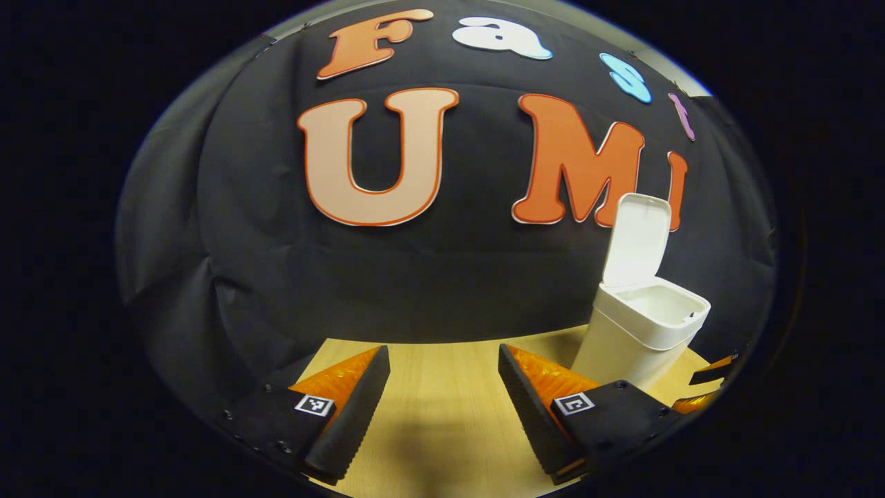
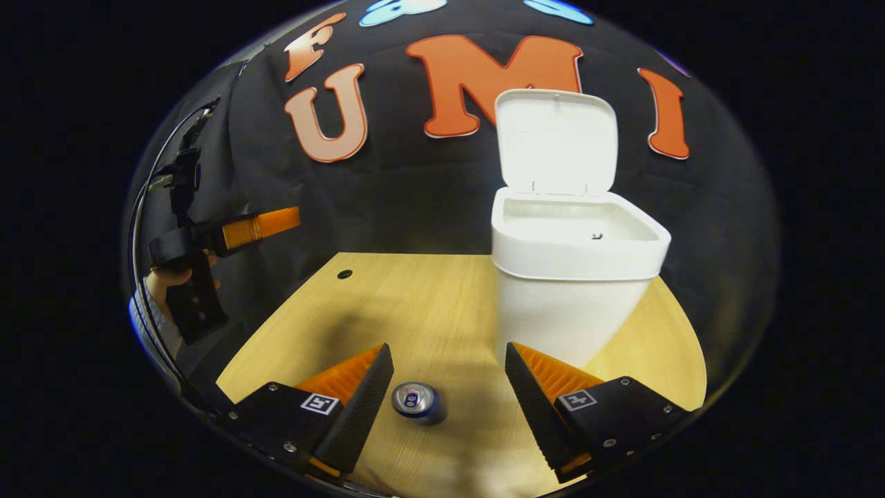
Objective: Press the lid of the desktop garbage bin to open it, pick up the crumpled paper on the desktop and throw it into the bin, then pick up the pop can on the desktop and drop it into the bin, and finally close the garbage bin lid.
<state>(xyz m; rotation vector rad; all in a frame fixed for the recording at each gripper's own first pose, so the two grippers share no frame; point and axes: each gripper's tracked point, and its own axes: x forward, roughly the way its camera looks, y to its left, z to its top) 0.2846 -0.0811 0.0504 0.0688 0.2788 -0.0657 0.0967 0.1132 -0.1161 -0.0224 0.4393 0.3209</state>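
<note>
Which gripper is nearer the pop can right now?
Right. The right gripper hangs open just above the pop can, which stands between its fingers. The left gripper is held high, far off to the side.

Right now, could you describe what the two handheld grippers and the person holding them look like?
Each gripper, left and right, has two wedge-shaped fingers with ribbed inner faces and a square black-and-white marker on each black mount. The left gripper has a black pistol-style handle with a cable, held by a hand in a light sleeve.
</note>
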